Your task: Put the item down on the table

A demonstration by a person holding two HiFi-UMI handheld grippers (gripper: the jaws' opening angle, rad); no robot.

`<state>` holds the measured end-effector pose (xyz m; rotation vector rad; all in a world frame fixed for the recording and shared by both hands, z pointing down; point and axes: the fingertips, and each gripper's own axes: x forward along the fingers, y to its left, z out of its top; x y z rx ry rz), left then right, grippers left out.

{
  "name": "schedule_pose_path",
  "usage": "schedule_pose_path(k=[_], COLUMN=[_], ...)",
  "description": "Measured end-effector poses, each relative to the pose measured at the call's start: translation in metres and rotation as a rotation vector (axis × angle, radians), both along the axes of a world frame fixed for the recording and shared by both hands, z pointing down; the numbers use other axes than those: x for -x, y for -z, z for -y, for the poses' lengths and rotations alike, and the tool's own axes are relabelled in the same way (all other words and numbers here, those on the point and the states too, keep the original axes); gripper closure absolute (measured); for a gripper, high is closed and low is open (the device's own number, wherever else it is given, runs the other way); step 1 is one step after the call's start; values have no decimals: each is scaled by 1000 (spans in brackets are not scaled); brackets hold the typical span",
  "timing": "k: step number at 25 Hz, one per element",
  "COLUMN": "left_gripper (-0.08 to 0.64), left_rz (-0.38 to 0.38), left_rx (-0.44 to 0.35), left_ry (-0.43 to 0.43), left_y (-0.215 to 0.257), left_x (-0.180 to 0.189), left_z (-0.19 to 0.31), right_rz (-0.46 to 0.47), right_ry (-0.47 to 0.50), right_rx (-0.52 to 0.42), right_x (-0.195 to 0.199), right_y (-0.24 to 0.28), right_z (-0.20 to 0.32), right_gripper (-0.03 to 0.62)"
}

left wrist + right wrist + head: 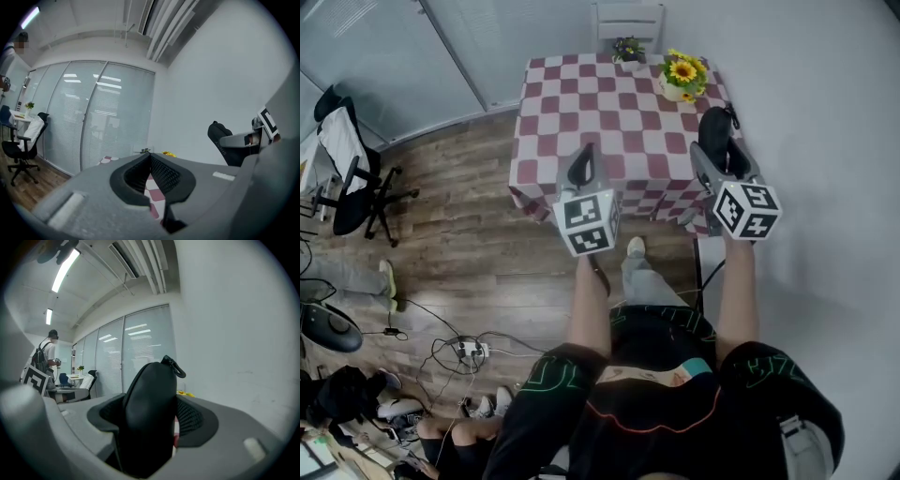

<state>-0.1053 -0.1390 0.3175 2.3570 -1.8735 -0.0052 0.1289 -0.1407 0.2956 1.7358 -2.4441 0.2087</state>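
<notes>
A black zip pouch (715, 129) stands upright between the jaws of my right gripper (719, 148), which is shut on it above the right front part of the checked table (609, 112). In the right gripper view the pouch (149, 404) fills the gap between the pads, its zip pull at the top. My left gripper (584, 162) hovers over the table's front edge, a little left of centre. Its jaws meet at the tips with nothing between them (150, 158). The pouch (220, 138) also shows at the right of the left gripper view.
A sunflower pot (682, 77) and a small potted plant (628, 49) stand at the table's far edge, with a white chair (628, 19) behind. An office chair (352, 173) and floor cables (459, 352) lie to the left. A white wall runs along the right.
</notes>
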Motion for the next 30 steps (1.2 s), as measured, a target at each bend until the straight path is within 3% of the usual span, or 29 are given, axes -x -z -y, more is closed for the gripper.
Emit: schedule_pose_path(k=[5,11,23,30], left_gripper=[552,552,552,552], left_rz=[20,34,77,90], left_rx=[121,209,350,367], left_ry=[-32,-47,-45,-60], left_y=[-40,-87,-147,-154], left_x=[-22,-40,-58,-77], left_z=[28,74,139,183], right_rz=[18,28,86,96], right_ry=[-37,-21,26,39], right_rx=[78,192,308,333], right_x=[-22,-29,-30,-36], right_y=[-33,-92,-155,-173], right_z=[29,70,142,184], right_gripper=[258,257,258,258])
